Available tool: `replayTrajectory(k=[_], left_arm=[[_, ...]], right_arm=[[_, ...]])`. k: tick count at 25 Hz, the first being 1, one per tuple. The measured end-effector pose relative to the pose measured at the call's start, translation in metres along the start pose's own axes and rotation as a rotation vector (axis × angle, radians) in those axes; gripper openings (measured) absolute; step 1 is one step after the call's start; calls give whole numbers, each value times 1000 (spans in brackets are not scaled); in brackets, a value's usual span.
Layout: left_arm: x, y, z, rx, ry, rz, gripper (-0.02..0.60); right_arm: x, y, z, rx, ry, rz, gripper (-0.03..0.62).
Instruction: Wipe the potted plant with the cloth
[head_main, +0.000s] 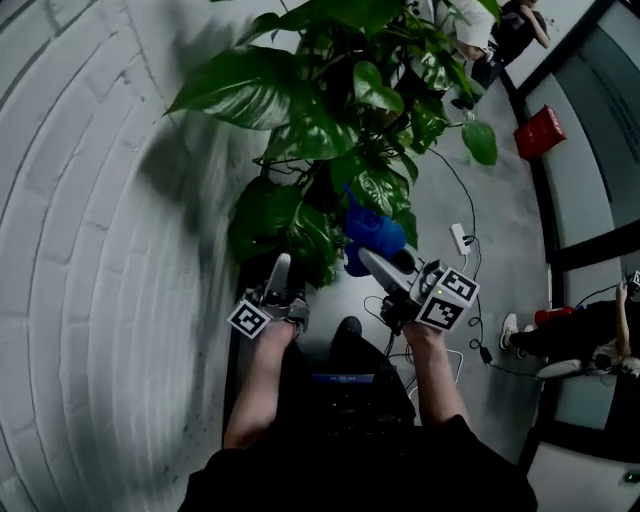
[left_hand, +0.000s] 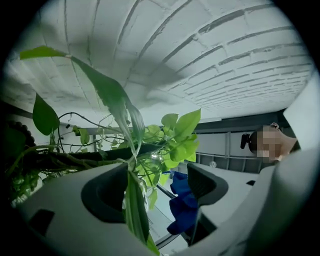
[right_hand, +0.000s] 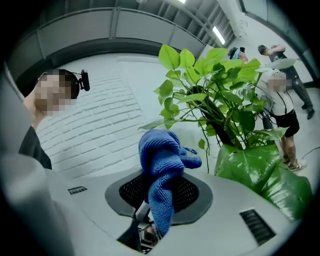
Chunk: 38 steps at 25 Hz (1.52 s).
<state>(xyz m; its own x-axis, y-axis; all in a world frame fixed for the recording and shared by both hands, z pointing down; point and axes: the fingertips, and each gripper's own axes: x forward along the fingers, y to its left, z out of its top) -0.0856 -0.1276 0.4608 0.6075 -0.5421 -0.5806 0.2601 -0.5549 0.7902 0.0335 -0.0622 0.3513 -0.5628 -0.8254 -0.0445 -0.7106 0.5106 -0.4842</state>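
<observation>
Right gripper (head_main: 368, 258) is clenching the cloth (head_main: 372, 232) beside the plant (head_main: 330, 130).
The blue cloth is bunching out past the gripper's tips, pointing at the lower leaves. The left gripper (head_main: 280, 266) is standing released, a long leaf (left_hand: 134, 210) hanging lengthwise between its jaws, unpressed. Foliage is hiding the pot.

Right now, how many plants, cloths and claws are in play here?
potted plant: 1
blue cloth: 1
claws: 2 (left claw, right claw)
total: 4
</observation>
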Motion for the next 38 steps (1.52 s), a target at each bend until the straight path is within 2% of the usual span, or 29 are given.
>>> replayTrajectory(k=[4, 11, 15, 18, 23, 29, 35, 38], left_arm=[[7, 11, -5, 7, 10, 3, 367], [7, 22, -1, 16, -58, 45, 367], [12, 25, 1, -35, -97, 25, 356], [13, 24, 4, -98, -148, -5, 351], [13, 23, 12, -181, -226, -49, 351], [15, 22, 9, -200, -208, -50, 351], [13, 23, 7, -165, -169, -24, 351], [10, 23, 4, -125, -132, -5, 351]], right_arm=[[16, -22, 16, -78, -7, -30, 120], [78, -35, 21, -174, 68, 81, 120], [116, -59, -24, -189, 201, 99, 120], [124, -76, -67, -151, 303, 90, 121], [114, -80, -99, -88, 340, 80, 121], [83, -85, -126, -30, 356, 19, 121], [38, -90, -156, -23, 443, -46, 121], [7, -83, -152, -11, 433, -75, 120]])
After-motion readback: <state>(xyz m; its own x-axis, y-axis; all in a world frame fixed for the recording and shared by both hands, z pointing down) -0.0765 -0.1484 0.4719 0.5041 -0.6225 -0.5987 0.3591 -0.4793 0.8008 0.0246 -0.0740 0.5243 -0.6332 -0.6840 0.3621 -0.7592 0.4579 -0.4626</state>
